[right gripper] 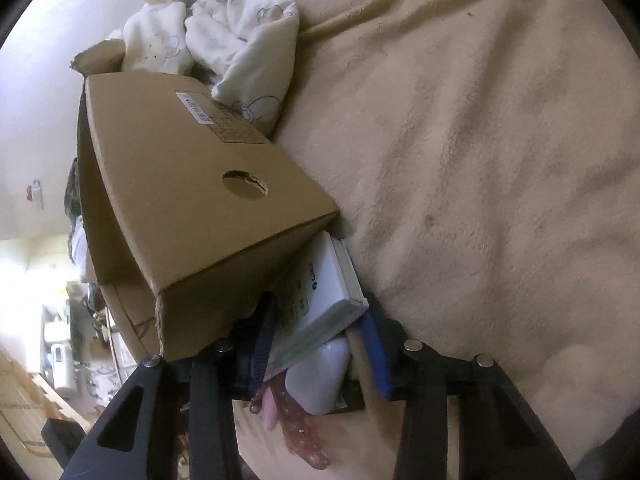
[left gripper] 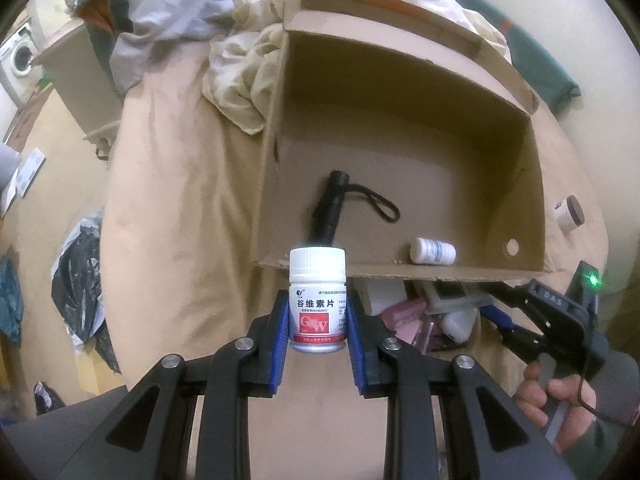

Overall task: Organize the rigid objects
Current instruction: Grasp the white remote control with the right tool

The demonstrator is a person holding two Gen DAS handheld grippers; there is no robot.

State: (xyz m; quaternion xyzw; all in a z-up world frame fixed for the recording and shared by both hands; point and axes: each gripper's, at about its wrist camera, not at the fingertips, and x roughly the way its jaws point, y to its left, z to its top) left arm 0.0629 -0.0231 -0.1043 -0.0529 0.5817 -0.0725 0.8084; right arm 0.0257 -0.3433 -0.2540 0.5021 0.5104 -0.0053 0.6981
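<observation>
You are working over a tan blanket [right gripper: 480, 160], with crumpled cream bedding [right gripper: 224, 36] lying behind an open cardboard box [left gripper: 400, 128]. Inside the box, a black flashlight [left gripper: 326, 212] is lying with its long axis running toward you, and a small white bottle [left gripper: 433, 250] is lying on its side crosswise. Your left gripper [left gripper: 317, 320] is pinching a white pill bottle [left gripper: 317, 300] upright, cap up, at the box's near wall. Your right gripper [right gripper: 316, 344] is straddling a white boxed device [right gripper: 320, 304] wedged beside the box; whether its pads are pressing yet, you cannot tell.
</observation>
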